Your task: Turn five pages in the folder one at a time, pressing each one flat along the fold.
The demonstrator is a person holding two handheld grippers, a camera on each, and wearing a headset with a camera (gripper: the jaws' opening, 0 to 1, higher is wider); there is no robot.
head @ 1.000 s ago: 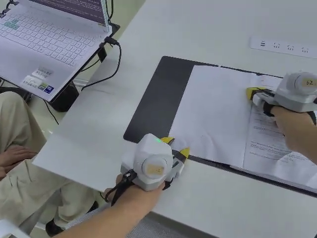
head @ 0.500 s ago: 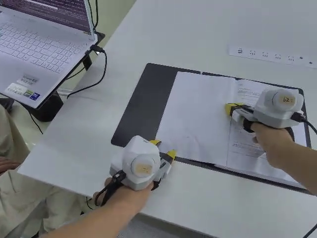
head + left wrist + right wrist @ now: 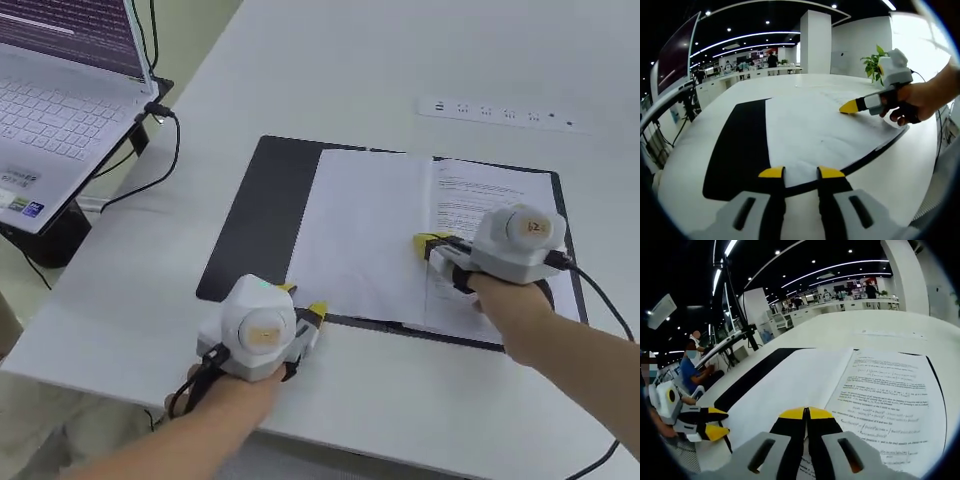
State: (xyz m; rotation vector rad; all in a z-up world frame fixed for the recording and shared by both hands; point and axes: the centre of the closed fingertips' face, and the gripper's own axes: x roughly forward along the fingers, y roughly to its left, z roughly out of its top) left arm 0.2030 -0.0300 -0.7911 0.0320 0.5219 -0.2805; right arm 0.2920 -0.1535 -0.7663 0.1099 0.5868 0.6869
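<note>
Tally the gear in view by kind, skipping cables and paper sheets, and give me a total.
Folder: 1
Laptop: 1
Power strip: 1
Hand-held grippers: 2, left hand-held gripper and right hand-held gripper
Total: 5

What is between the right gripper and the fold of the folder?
Nothing visible. The tips of the shut right gripper sit at the fold of the folder, where the blank turned page meets the printed page.
</note>
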